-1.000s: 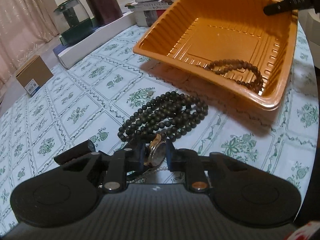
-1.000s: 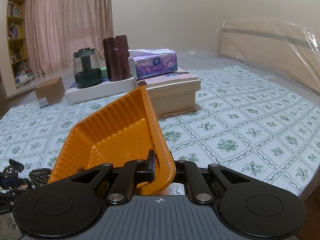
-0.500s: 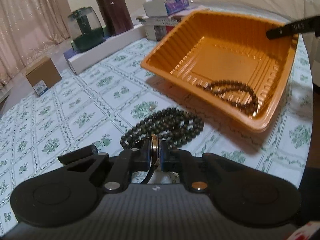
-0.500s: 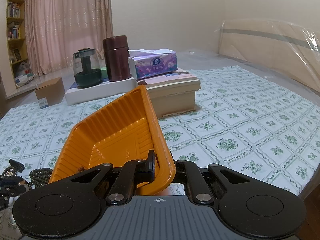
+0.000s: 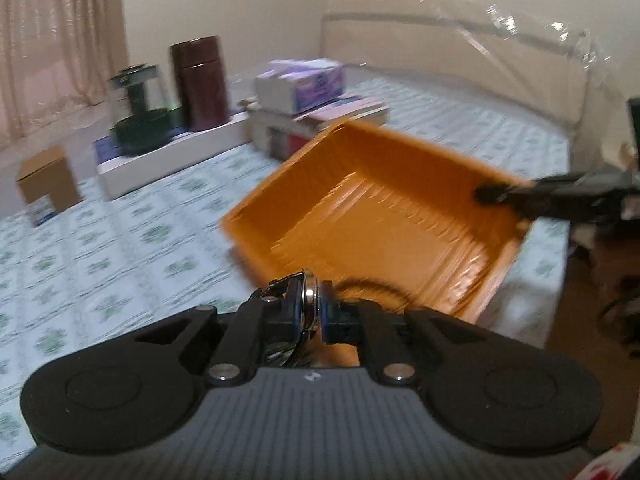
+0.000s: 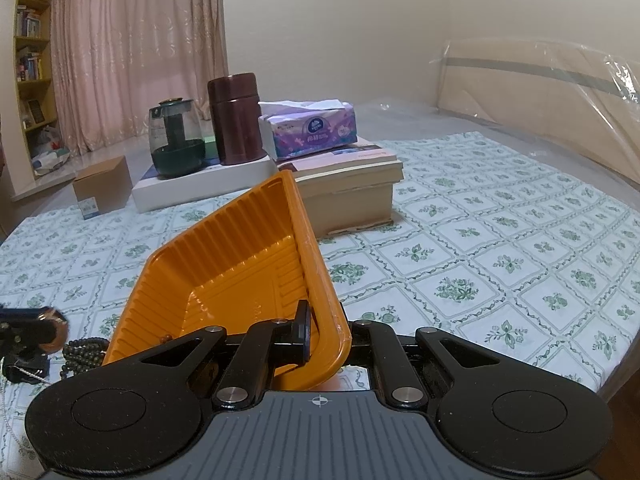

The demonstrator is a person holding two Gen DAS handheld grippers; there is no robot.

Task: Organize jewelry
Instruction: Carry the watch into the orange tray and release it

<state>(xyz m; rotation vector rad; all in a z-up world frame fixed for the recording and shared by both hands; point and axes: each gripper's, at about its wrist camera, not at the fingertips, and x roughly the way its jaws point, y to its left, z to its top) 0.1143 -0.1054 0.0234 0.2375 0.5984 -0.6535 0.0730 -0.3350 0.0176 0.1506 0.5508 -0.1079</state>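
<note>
My left gripper (image 5: 310, 312) is shut on a gold-rimmed wristwatch (image 5: 309, 300) and holds it in the air at the near edge of the orange tray (image 5: 400, 216). The view is blurred. My right gripper (image 6: 324, 336) is shut on the tray's near corner (image 6: 320, 280) and tilts the tray up. A brown bead bracelet (image 5: 372, 286) lies in the tray, partly hidden. A dark green bead necklace (image 6: 82, 354) lies on the cloth left of the tray. The left gripper with the watch (image 6: 52, 326) shows at the left edge of the right wrist view.
A tissue box (image 6: 308, 128) sits on stacked books (image 6: 348, 184) behind the tray. A brown canister (image 6: 236, 118) and a glass kettle (image 6: 176, 140) stand on a white box. A cardboard box (image 6: 102, 186) stands at the far left. The table's edge is at the right.
My left gripper closed on the watch, lifted it off the cloth and swung up toward the tray. The right gripper has held the tilted tray still.
</note>
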